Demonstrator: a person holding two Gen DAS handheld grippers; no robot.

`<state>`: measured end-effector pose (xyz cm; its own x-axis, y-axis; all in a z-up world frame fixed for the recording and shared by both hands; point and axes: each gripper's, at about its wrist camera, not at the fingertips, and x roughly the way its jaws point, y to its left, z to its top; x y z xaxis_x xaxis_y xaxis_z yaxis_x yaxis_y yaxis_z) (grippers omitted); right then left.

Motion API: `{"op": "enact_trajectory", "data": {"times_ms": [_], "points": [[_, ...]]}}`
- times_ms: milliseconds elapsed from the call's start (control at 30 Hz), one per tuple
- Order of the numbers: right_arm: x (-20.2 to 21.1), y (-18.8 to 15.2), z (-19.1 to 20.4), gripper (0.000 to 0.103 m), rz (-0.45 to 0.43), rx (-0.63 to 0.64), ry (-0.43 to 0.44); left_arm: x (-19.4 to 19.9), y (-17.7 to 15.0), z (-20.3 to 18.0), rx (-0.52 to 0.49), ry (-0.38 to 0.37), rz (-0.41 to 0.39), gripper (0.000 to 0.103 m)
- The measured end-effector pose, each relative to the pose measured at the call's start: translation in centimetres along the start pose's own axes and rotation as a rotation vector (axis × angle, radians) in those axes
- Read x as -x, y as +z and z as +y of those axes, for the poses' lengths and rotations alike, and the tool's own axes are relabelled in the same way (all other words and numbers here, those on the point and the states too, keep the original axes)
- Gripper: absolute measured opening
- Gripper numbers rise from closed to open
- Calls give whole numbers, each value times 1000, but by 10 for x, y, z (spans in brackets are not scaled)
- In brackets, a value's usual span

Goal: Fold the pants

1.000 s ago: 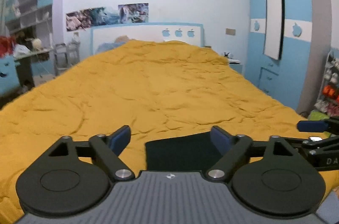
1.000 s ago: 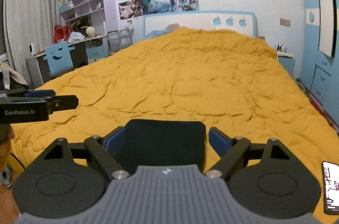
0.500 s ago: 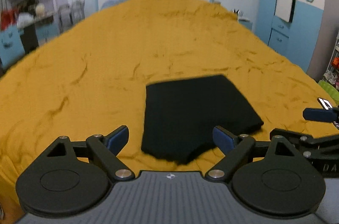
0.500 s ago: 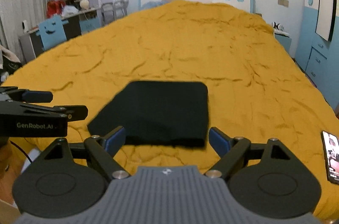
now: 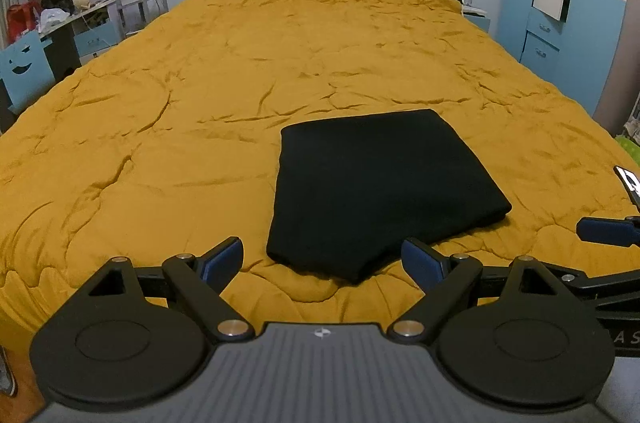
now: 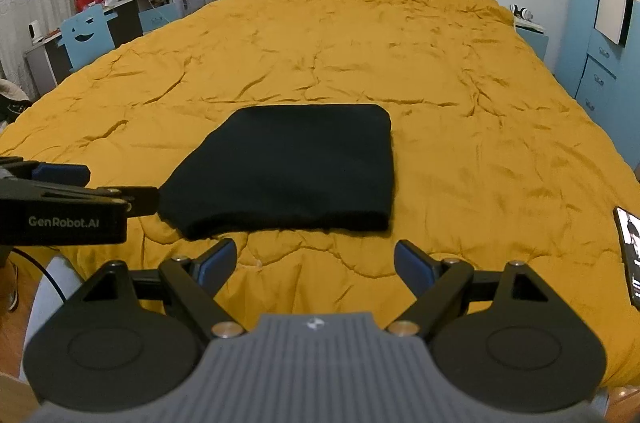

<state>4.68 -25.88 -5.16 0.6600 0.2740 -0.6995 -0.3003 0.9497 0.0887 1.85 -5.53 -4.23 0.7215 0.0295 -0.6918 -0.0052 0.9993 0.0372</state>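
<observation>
Lying near the bed's near edge on the rumpled mustard quilt: black pants, folded into a thick, soft, roughly square bundle. Hovering just short of it, left gripper and right gripper, both spread wide, gripping nothing. Probably finishing; pressing the near hem flat, avoiding dragging layers.

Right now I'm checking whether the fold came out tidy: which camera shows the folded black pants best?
The right wrist view: the folded black pants lie whole and unblocked on the yellow quilt. In the left wrist view the pants also show almost whole, but a finger of the left hand-held gripper overlaps the near edge.
</observation>
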Motion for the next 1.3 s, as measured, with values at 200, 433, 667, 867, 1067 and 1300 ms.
{"op": "enact_trajectory", "data": {"times_ms": [200,433,667,867,1067,1300], "points": [[0,-1,2,82,2,4,3,1,1,-2,2,10,1,103],[0,-3,2,82,-8,-3,-3,1,1,-3,-6,10,-1,103],[0,-4,2,82,-10,-7,-5,0,1,-4,-8,9,-3,103],[2,-5,2,82,-16,-13,-7,1,1,-4,-9,9,-3,103],[4,-5,2,82,-23,-19,-14,1,1,-4,-8,6,-2,103],[5,-6,5,82,-22,-20,-17,0,1,-4,-10,1,-2,103]]}}
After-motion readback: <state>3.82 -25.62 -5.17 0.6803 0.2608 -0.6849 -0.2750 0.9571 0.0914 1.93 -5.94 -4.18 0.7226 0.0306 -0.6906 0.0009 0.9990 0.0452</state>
